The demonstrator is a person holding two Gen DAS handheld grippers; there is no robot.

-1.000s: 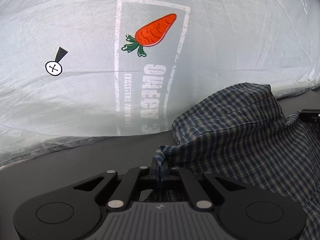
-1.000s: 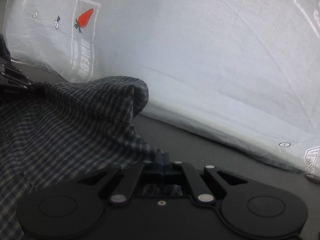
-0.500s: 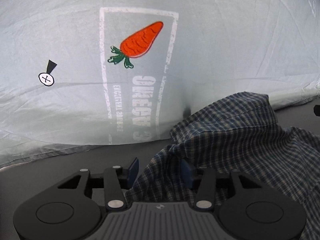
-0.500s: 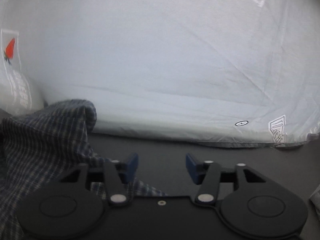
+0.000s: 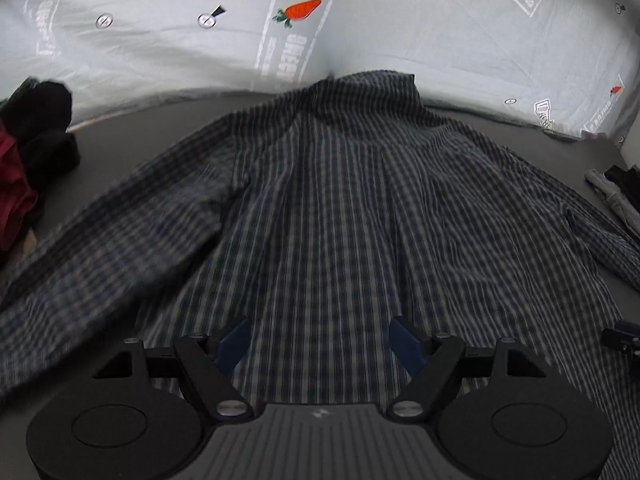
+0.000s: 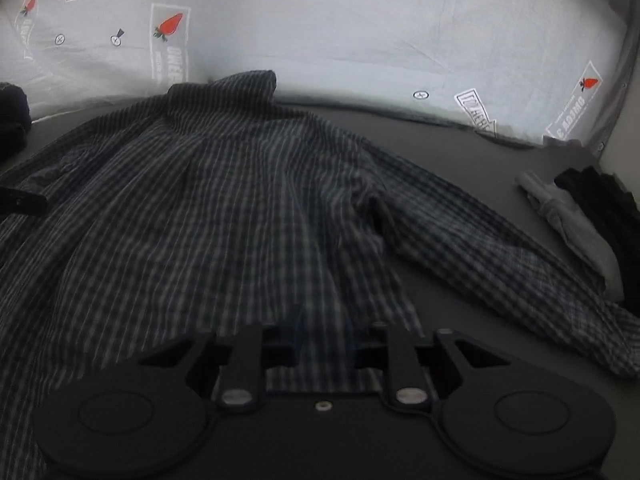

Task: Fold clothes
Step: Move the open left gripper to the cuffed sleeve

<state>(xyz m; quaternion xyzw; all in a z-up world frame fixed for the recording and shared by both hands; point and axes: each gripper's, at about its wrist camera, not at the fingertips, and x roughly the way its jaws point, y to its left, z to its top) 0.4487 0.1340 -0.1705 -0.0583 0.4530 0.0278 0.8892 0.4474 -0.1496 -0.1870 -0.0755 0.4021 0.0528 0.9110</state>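
A dark blue and white checked shirt (image 5: 328, 216) lies spread back-up on the grey table, collar at the far side, sleeves out to both sides. It also shows in the right wrist view (image 6: 224, 216). My left gripper (image 5: 320, 344) is open, jaws wide apart, above the shirt's near hem and holding nothing. My right gripper (image 6: 322, 334) is open with a narrower gap, over the hem near the shirt's right side. The right sleeve (image 6: 500, 248) runs out toward the right edge.
A pale sheet printed with carrots and labels (image 5: 304, 12) hangs behind the table. Black and dark red clothes (image 5: 28, 152) are heaped at the left. Folded grey and black garments (image 6: 580, 224) lie at the right. Grey table surface (image 6: 460, 168) shows between them.
Both grippers let go of the shirt's far corners, opened, and pulled back to the near hem. The shirt now lies spread flat, where before it was bunched by the sheet.
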